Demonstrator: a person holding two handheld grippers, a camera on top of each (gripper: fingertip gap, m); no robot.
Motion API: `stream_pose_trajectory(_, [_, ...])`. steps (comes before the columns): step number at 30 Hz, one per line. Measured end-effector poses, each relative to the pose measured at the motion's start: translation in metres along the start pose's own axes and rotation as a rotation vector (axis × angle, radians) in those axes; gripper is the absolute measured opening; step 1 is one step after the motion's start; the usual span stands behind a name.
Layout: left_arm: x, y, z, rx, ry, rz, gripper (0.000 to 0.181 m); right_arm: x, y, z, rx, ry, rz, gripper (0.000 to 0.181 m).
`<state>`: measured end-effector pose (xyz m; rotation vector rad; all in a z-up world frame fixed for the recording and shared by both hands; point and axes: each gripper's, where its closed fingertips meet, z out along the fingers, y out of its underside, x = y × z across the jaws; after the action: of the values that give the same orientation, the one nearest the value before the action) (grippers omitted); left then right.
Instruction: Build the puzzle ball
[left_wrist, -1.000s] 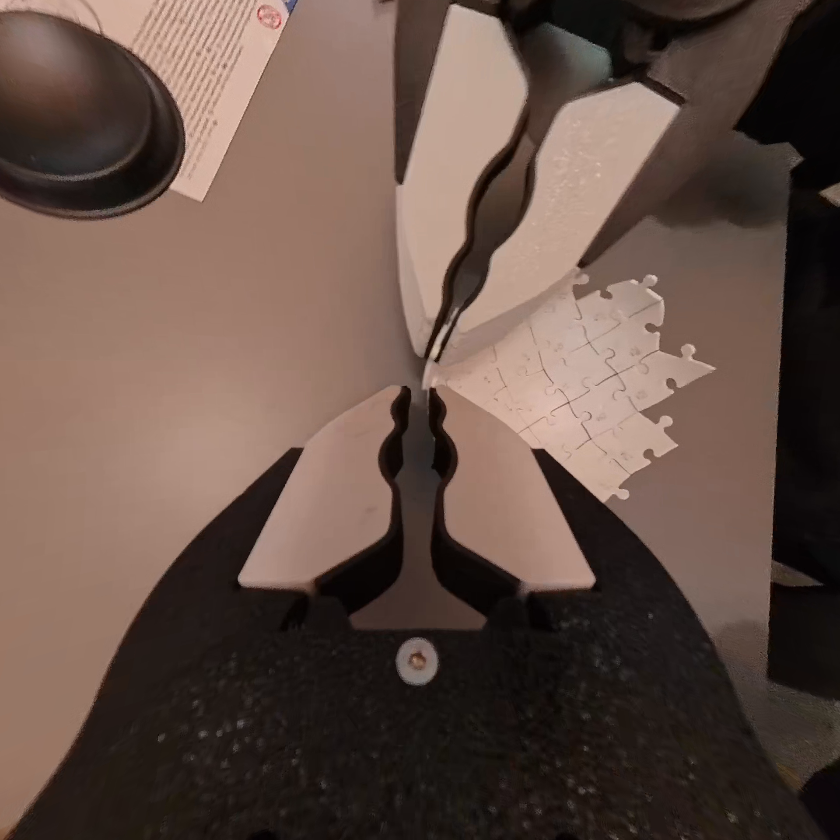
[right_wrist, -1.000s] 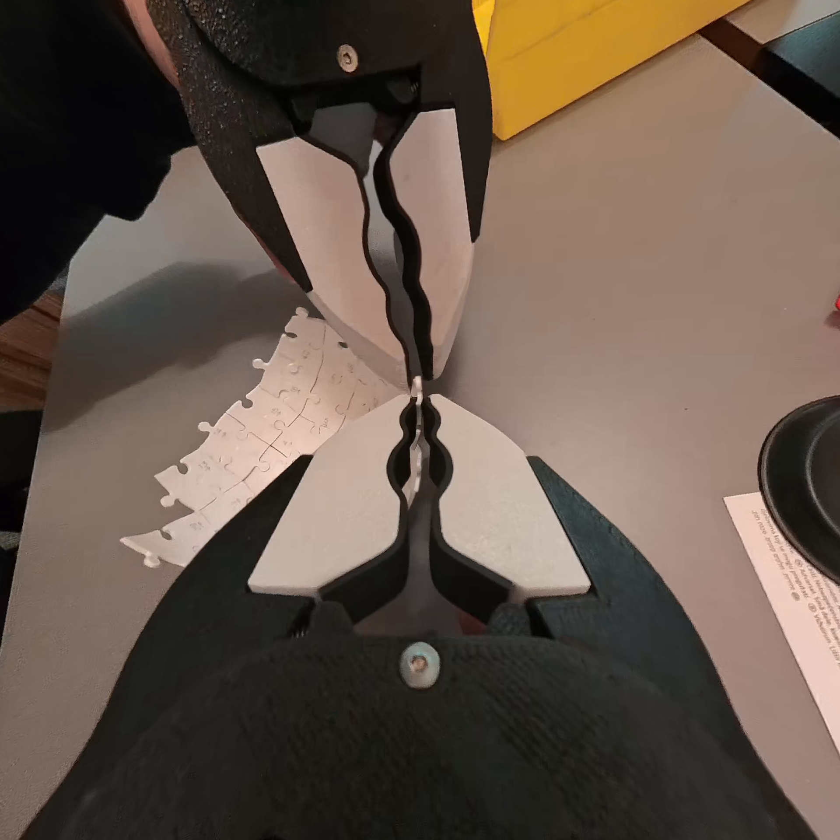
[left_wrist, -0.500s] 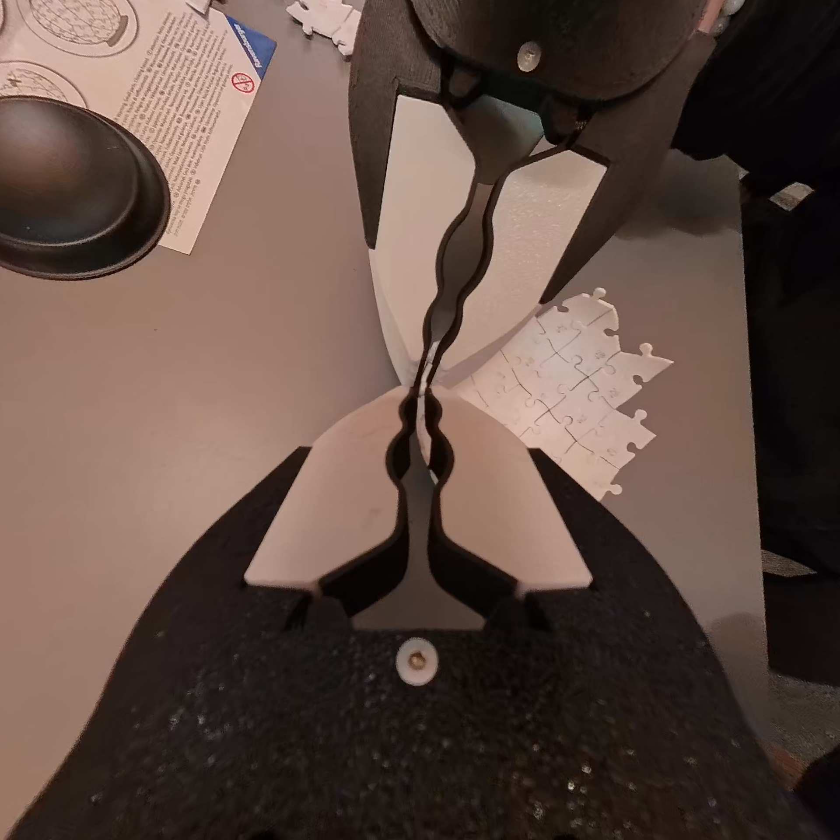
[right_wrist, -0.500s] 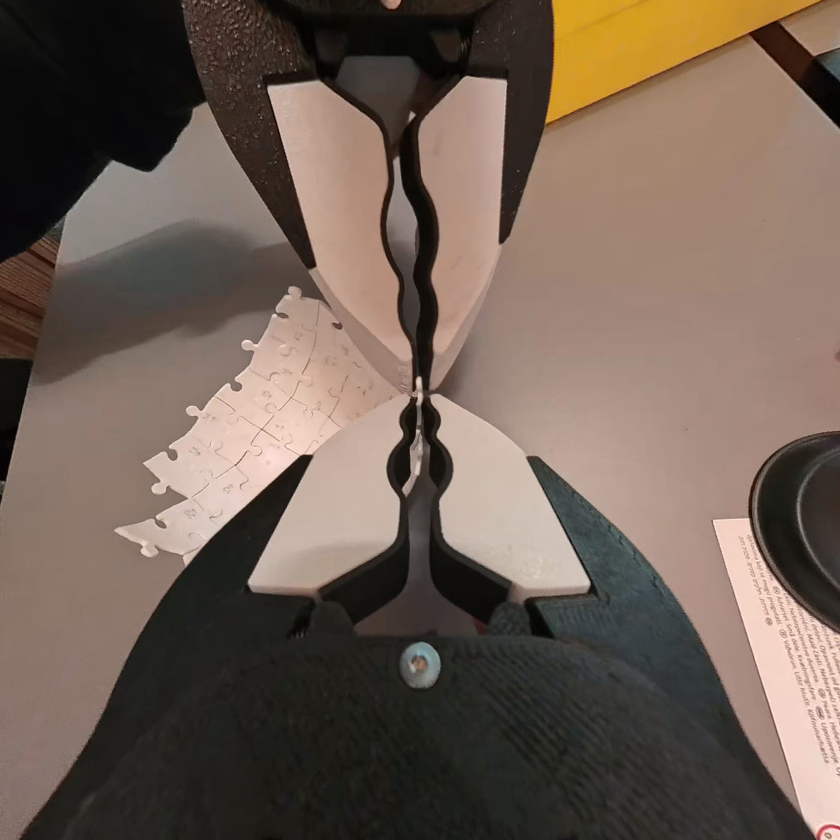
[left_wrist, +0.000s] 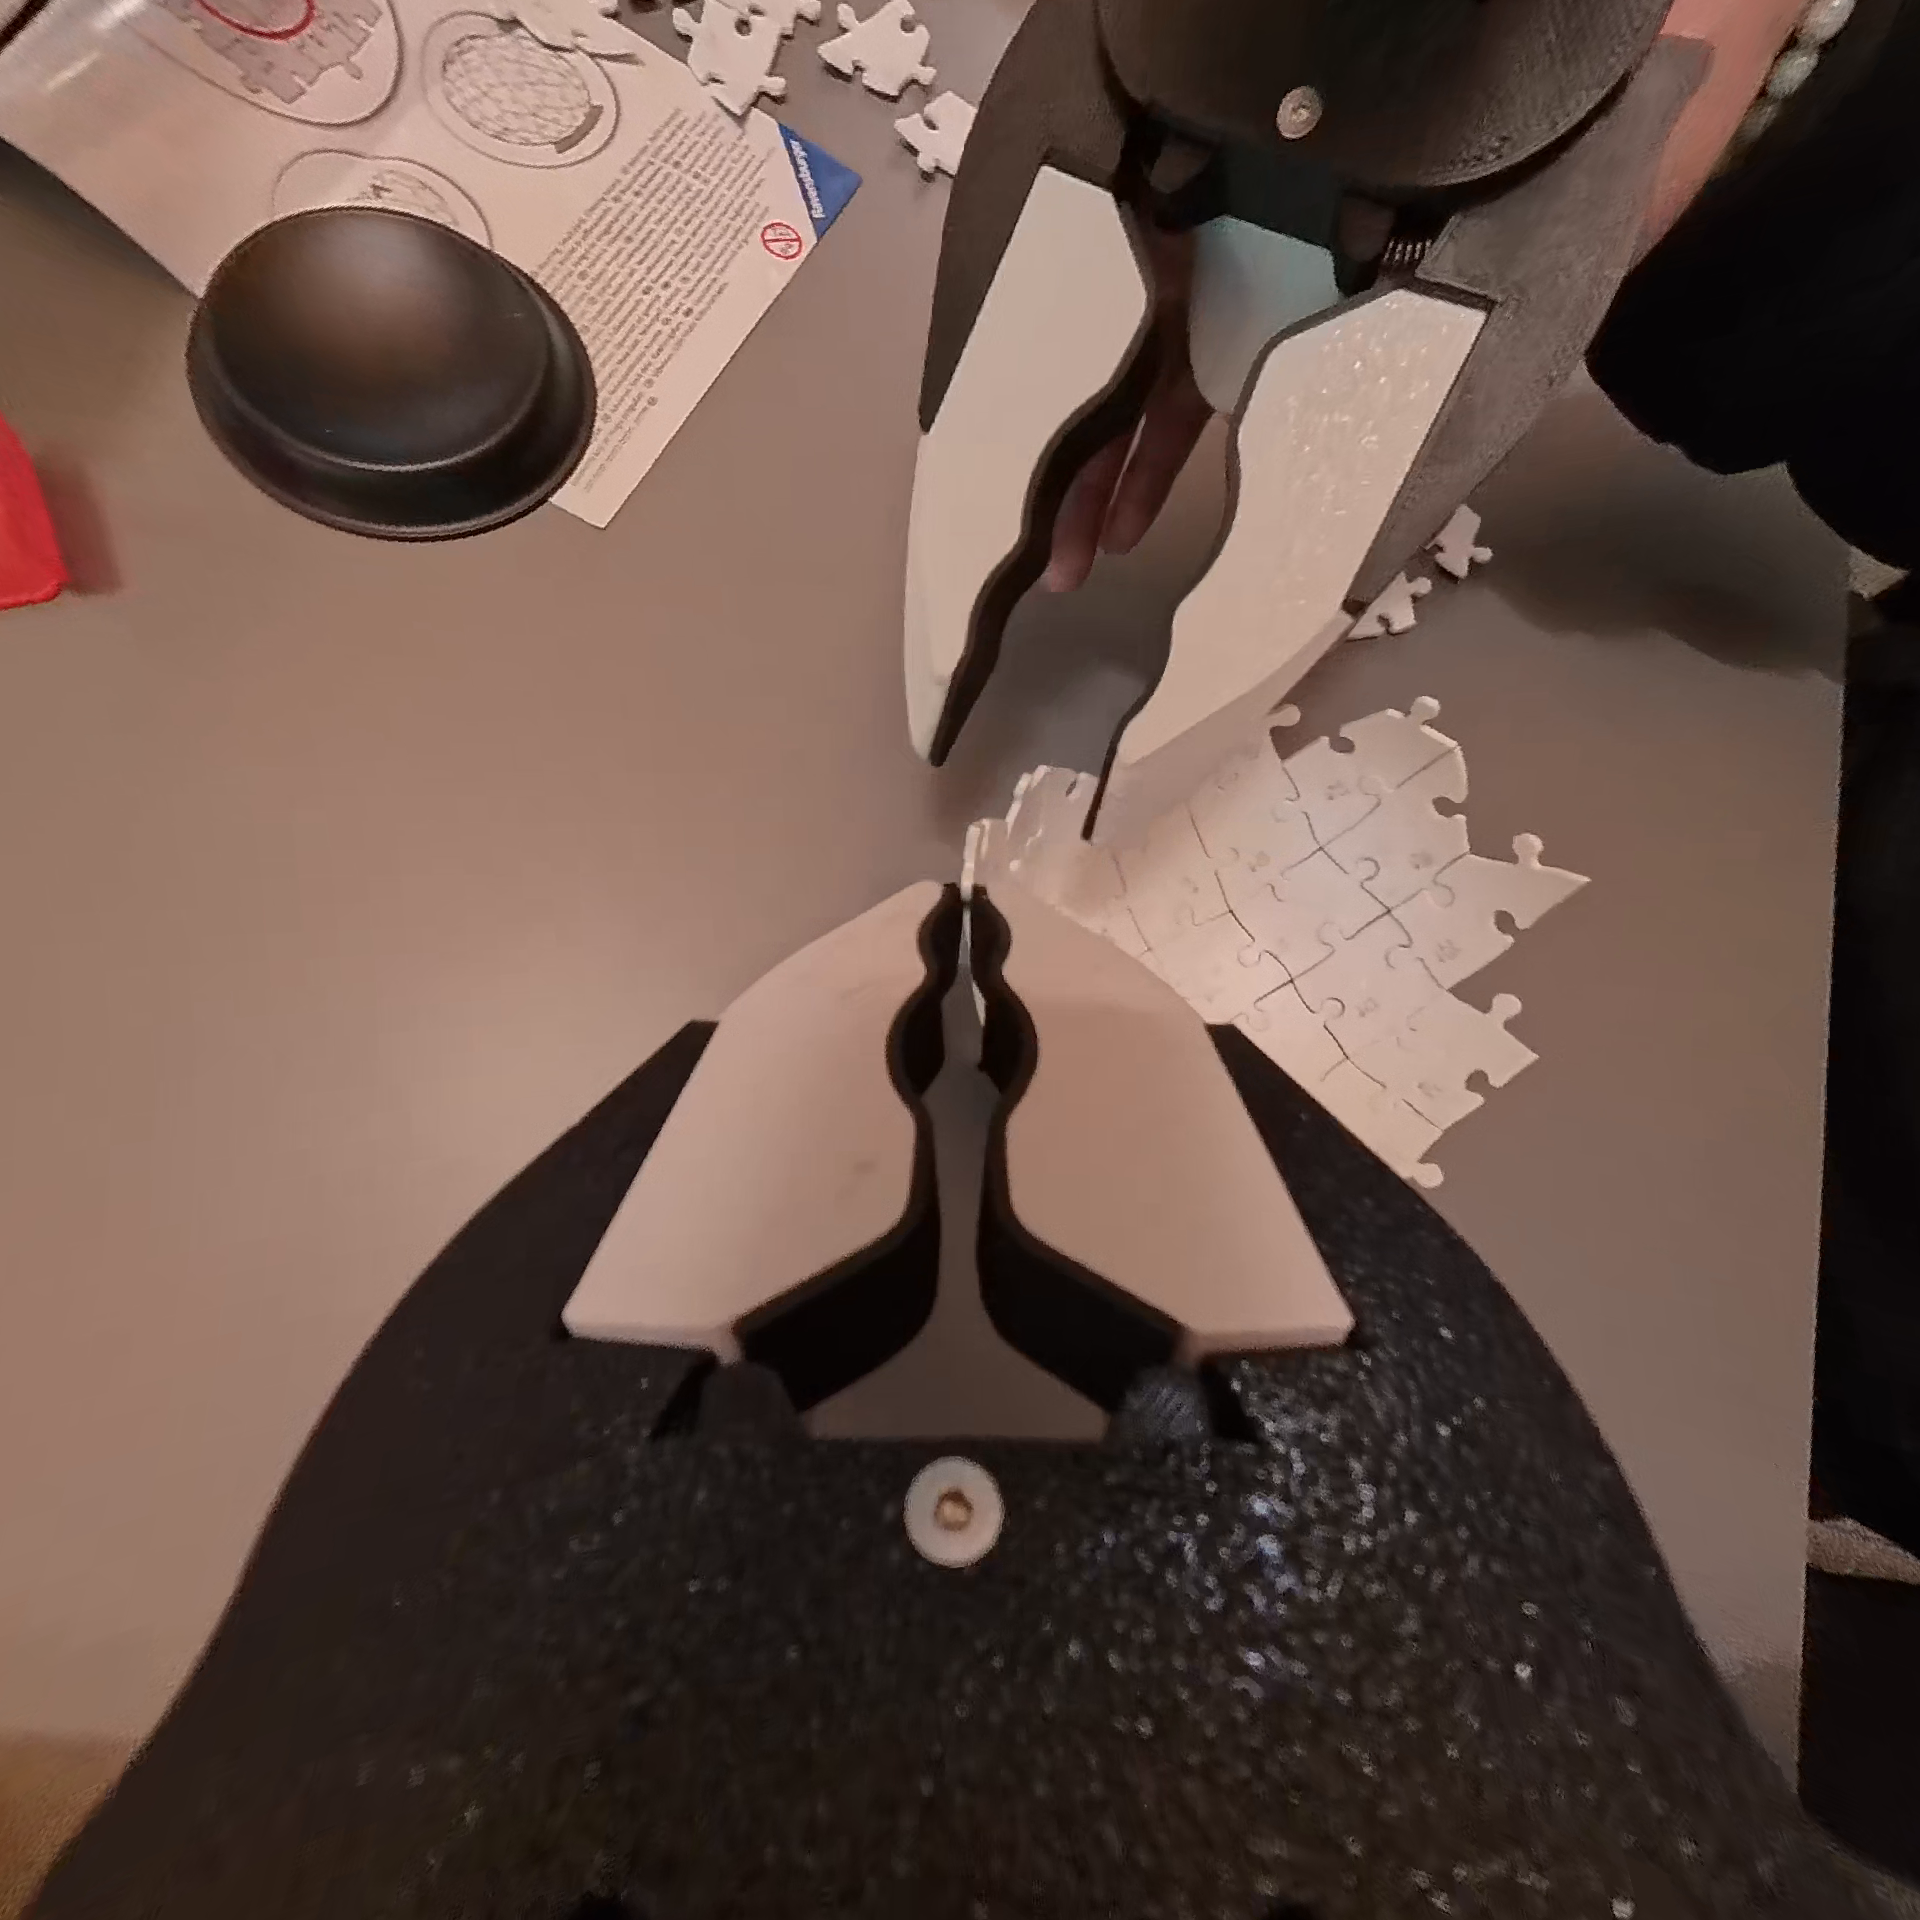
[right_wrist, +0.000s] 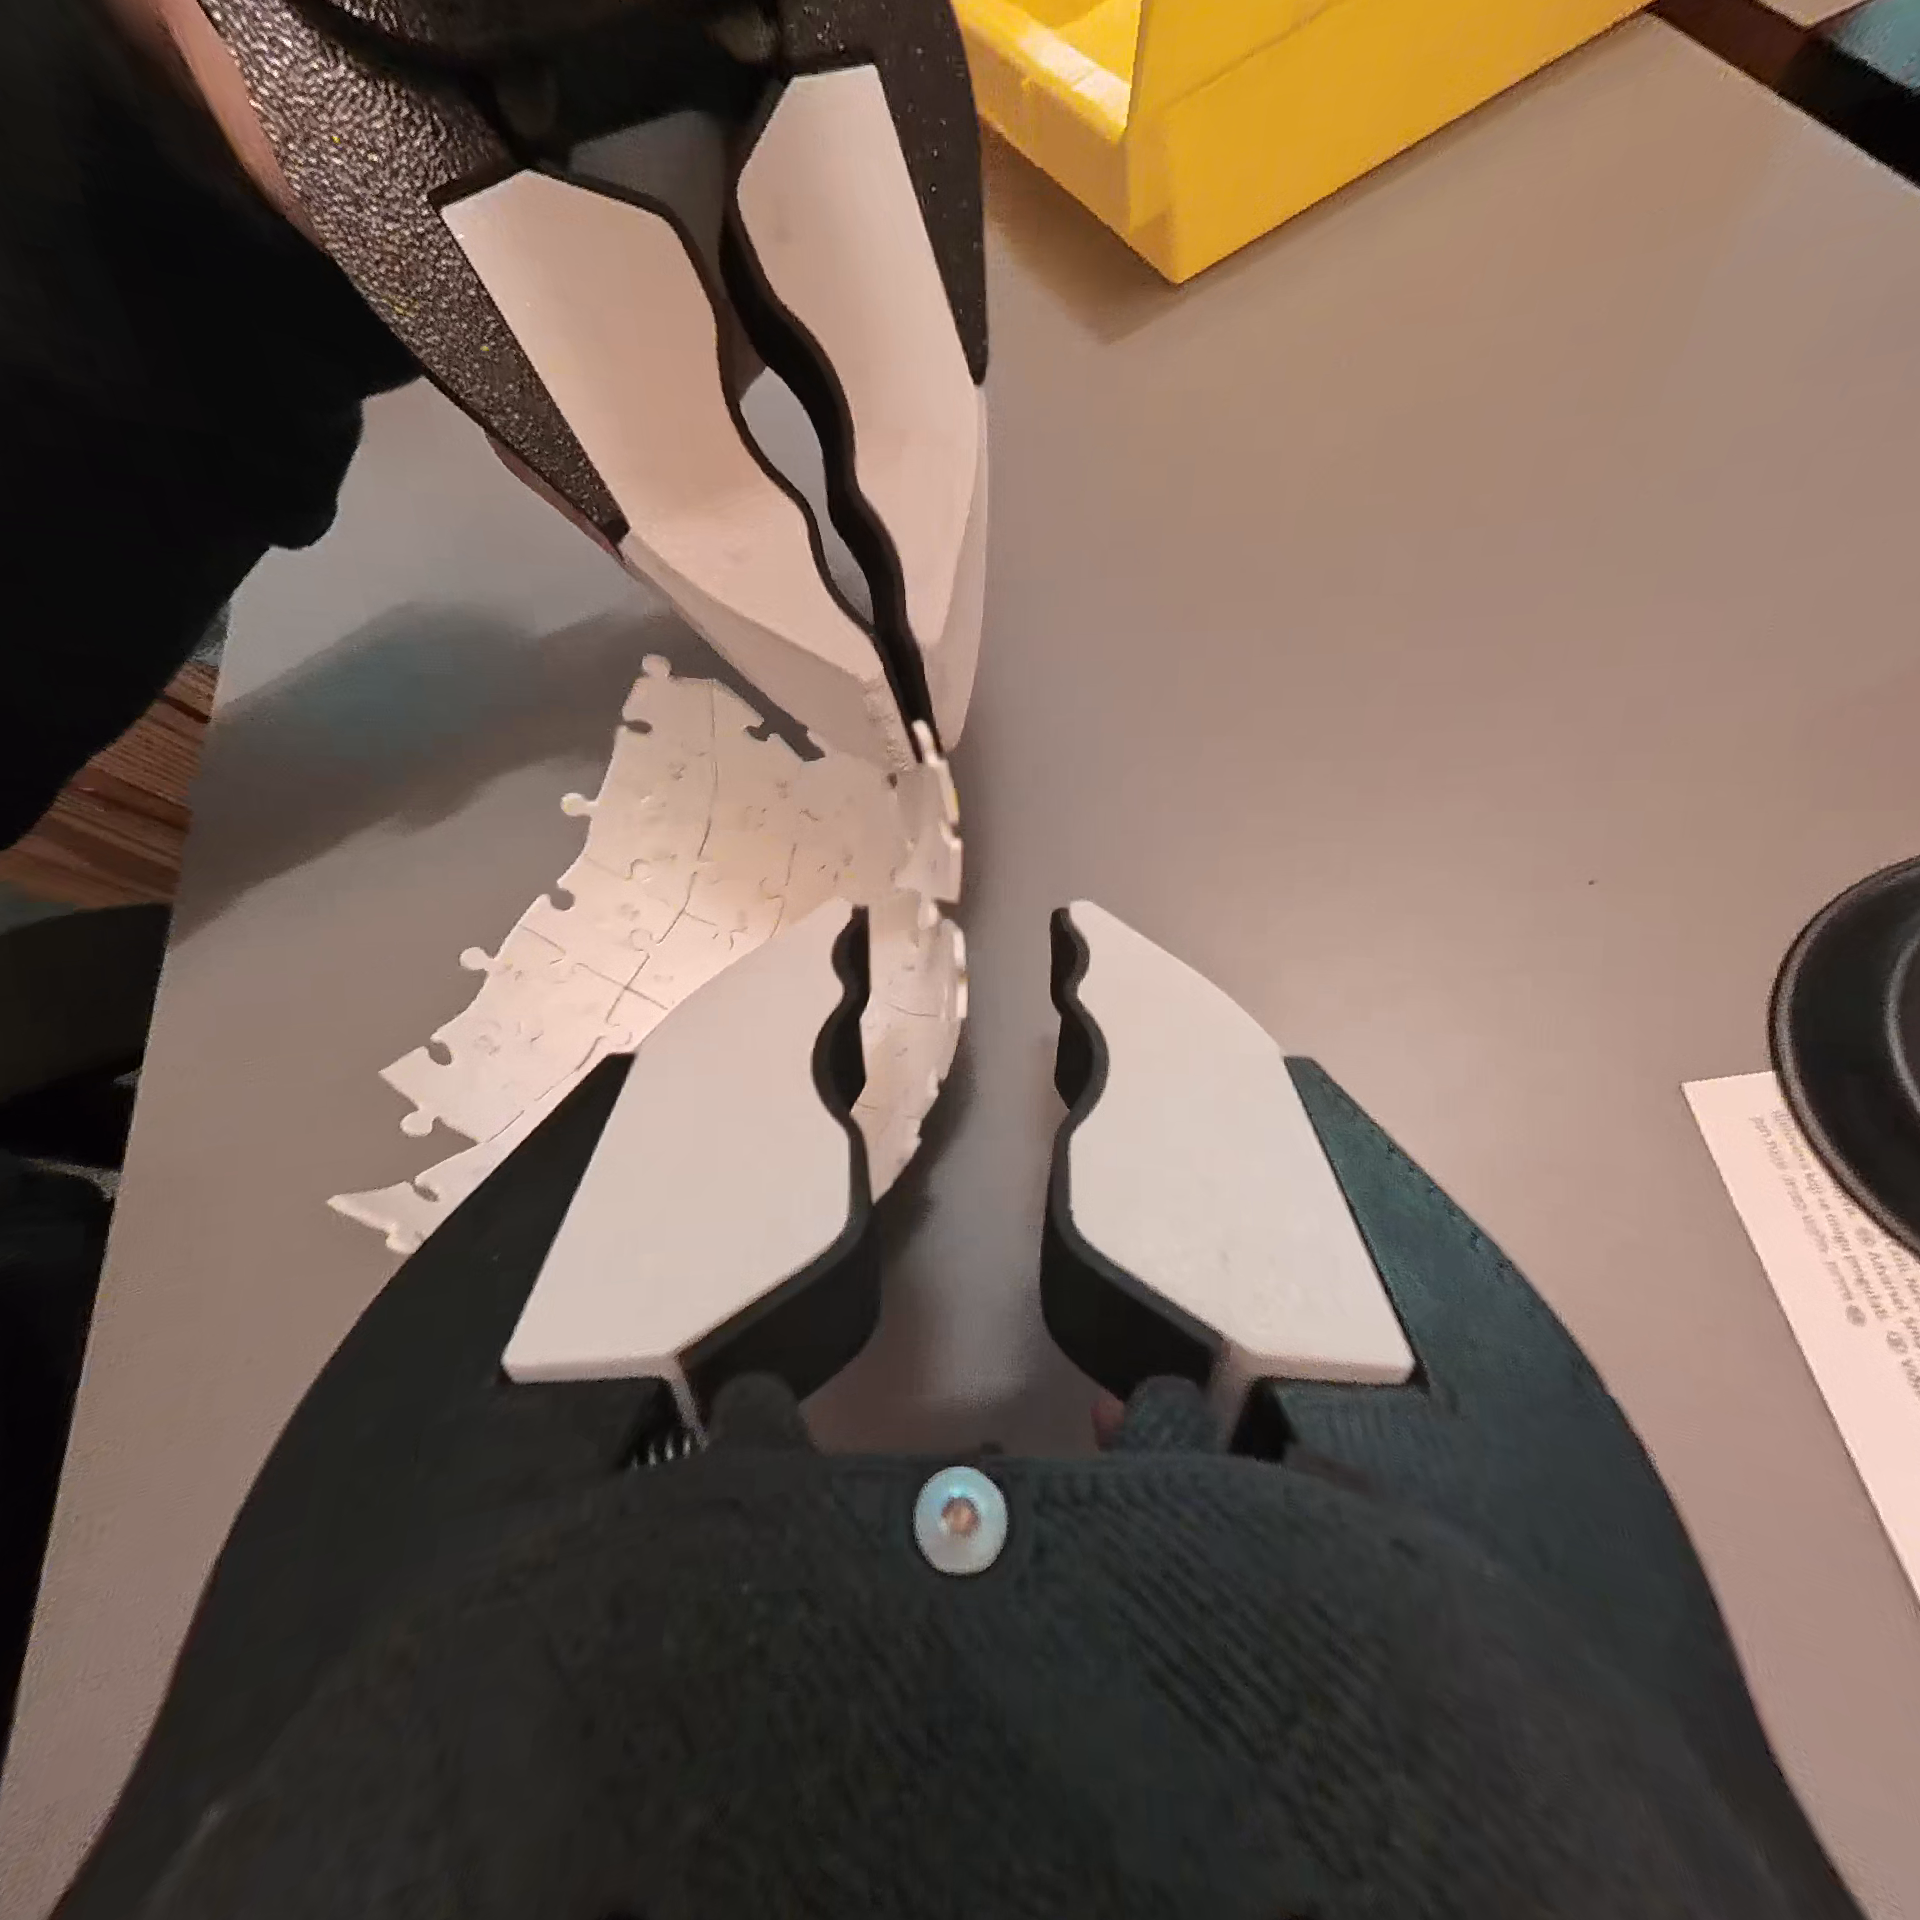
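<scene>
Upper left of the left wrist view: black dome stand on the printed sheet, loose pieces along the top edge, all well apart from the work.

Centre of that view: left gripper clamped on the near edge of the curved puzzle section, fingers closed with only that thin edge between the tips.

Above centre: right gripper, half a second ago pinched on the same edge, tip to tip with the left. Now released, spread and drawn back a little, one tip just over the section.

Right of centre: section fanned out over the grey surface, near edge lifted.

Confirmed in the right wrist view: wide gap between own fingers, nothing held.

Judged meaning: pressing of that joint finished. Section carried by the left grip alone, right free to fetch the next piece. Ball far from complete.
</scene>
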<state>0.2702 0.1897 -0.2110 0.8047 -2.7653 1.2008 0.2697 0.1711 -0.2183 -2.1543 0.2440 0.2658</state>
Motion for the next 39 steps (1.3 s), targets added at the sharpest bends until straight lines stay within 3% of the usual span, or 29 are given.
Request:
stream_pose_trajectory(6, [0.000,0.001,0.004,0.017,-0.036,-0.011,0.001,0.000,0.008,0.000,-0.040,-0.028,0.038,0.033])
stream_pose_trajectory(16, [0.002,0.003,0.014,-0.066,-0.032,0.035,0.001,-0.002,0.017,-0.001,-0.108,-0.086,0.116,0.020])
stream_pose_trajectory(24, [-0.003,0.004,0.012,-0.068,-0.051,0.027,0.001,0.010,0.007,0.000,-0.153,-0.144,0.162,0.037])
stream_pose_trajectory(35, [-0.008,0.012,0.008,-0.044,-0.065,0.002,0.001,0.009,0.010,0.022,-0.324,-0.275,0.058,0.030])
stream_pose_trajectory(39, [-0.011,0.015,0.006,-0.034,-0.071,-0.011,0.001,0.005,0.011,0.030,-0.322,-0.309,0.038,0.026])
